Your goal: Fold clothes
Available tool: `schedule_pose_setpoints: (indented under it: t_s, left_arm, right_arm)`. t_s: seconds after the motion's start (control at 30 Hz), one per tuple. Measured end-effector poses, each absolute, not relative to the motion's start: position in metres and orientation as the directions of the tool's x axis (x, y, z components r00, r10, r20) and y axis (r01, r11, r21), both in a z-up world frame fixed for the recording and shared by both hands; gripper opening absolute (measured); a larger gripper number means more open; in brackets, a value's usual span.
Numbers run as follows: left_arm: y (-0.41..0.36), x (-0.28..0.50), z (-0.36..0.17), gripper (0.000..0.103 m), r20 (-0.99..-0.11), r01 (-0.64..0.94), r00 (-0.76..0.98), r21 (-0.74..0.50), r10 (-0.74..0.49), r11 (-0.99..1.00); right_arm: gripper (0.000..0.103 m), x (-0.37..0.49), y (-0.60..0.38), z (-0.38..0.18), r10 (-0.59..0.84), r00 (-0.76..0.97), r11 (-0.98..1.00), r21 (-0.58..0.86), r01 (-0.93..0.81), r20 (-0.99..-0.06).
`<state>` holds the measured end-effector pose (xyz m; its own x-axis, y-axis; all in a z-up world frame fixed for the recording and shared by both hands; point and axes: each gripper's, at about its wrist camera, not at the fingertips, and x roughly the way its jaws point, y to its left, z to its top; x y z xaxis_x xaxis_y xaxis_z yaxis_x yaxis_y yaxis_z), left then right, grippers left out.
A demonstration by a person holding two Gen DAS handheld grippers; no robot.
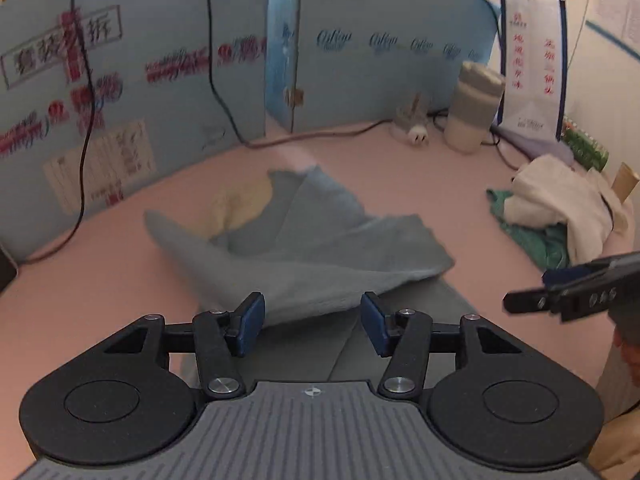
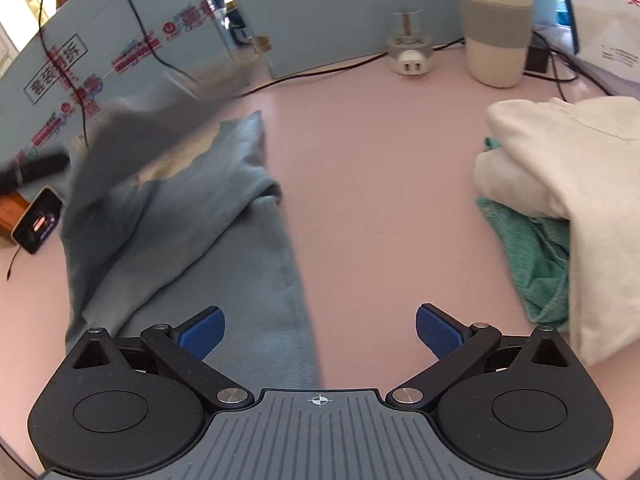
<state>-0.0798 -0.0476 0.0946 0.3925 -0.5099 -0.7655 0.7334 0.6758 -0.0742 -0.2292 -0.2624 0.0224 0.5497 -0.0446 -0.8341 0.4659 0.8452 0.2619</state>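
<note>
A grey-blue garment (image 1: 304, 248) lies partly folded on the pink table (image 1: 420, 184), with a pale yellow patch showing near its far left. My left gripper (image 1: 312, 328) hovers over its near edge, open, with cloth below the blue pads (image 1: 252, 324) but not pinched. The right gripper (image 1: 520, 304) pokes in from the right edge of that view. In the right wrist view the same garment (image 2: 192, 232) lies left of centre, and my right gripper (image 2: 318, 332) stands wide open above its right hem, holding nothing.
A cream garment (image 2: 572, 184) lies over a green one (image 2: 532, 256) at the right. At the back stand a lidded cup (image 2: 496, 28), a small white charger (image 2: 410, 56) with cables, and blue cardboard walls (image 1: 160, 80). A phone (image 2: 38, 224) lies at the left.
</note>
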Motion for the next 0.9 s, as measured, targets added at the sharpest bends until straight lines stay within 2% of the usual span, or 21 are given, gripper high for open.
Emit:
schedule_pose_setpoints:
  t_s: [0.17,0.27,0.4,0.43,0.57,0.77,0.9]
  left_arm:
    - [-0.010,-0.089,0.069,0.056,-0.815,0.633,0.396,-0.090,-0.423,0.769]
    - [0.002,-0.089,0.065,0.057,-0.793,0.584,0.382,-0.191,-0.475,0.789]
    - [-0.006,-0.087,0.060,0.071,-0.722,0.568,0.432,-0.249,-0.541,0.785]
    - [-0.011,-0.084,0.057,0.072,-0.717,0.565,0.434,-0.254,-0.545,0.785]
    - [-0.030,-0.075,0.048,0.072,-0.695,0.578,0.446,-0.257,-0.564,0.774]
    - [-0.030,-0.067,0.041,0.072,-0.666,0.554,0.467,-0.292,-0.581,0.780]
    - [-0.026,-0.063,0.040,0.075,-0.610,0.532,0.485,-0.363,-0.627,0.765]
  right_arm:
    - [0.103,-0.240,-0.269,0.026,-0.067,0.549,0.831,0.258,0.492,-0.833]
    - [0.103,-0.233,-0.265,0.028,-0.055,0.552,0.845,0.255,0.469,-0.832]
    - [0.103,-0.214,-0.253,0.034,-0.021,0.569,0.882,0.253,0.398,-0.822]
    - [0.103,-0.209,-0.249,0.037,-0.009,0.579,0.892,0.256,0.374,-0.815]
    - [0.103,-0.188,-0.245,0.055,0.063,0.635,0.908,0.308,0.283,-0.770]
    - [0.103,-0.138,-0.250,0.098,0.217,0.729,0.892,0.435,0.123,-0.649]
    - [0.094,-0.080,-0.230,0.123,0.318,0.725,0.901,0.433,-0.029,-0.611]
